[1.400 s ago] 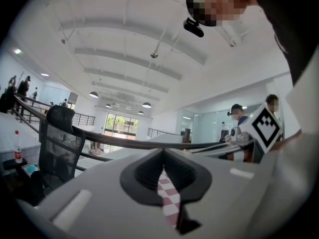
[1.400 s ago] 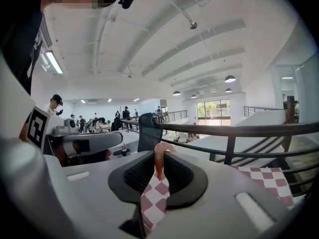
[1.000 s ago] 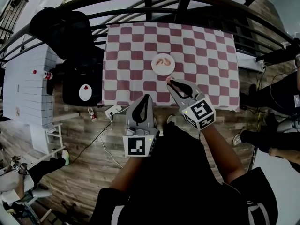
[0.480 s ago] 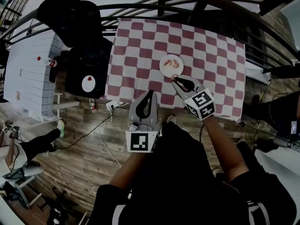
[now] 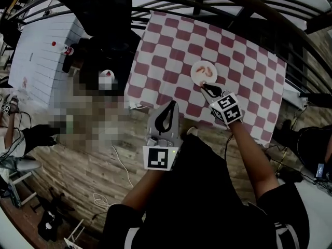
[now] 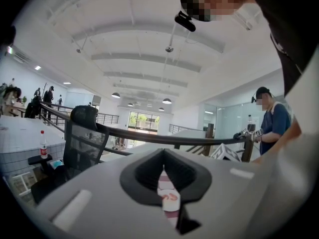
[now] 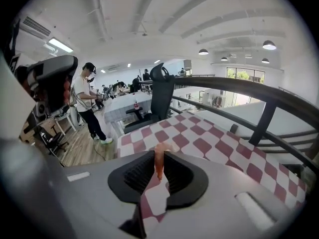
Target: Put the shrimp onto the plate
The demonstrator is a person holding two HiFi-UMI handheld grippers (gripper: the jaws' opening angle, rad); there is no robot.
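The right claw (image 5: pixel 205 87) was clamped on a thin pink shrimp (image 7: pixel 158 164). It pinched the shrimp right at its tips, so most of it stuck out past them. I think that was so the shrimp could drop clean. The claw was stretched out over the desk (image 5: pixel 171 51), and its tips were just beside the near edge of the white plate (image 5: pixel 195 71). The shrimp was up in the air and not on the plate yet. More shrimp (image 5: pixel 205 71) lay on the plate already.

The left claw (image 5: pixel 169 107) had its two sides together and held nothing. It hung back near the person's body, at the close edge of the desk. I guess it stayed out of the way because one claw was enough for this job.

The desk had a cloth with red and white squares on it. Nothing else lay on the cloth, only the plate. A dark curved railing (image 5: pixel 249 7) ran round the far side. A black chair (image 7: pixel 162 91) stood to the left, next to a white desk (image 5: pixel 36 51) with a small bottle (image 5: pixel 66 50). The floor (image 5: pixel 78 160) was brown wood. The room was big and bright, with a high white ceiling and round lamps. Some people stood far off.
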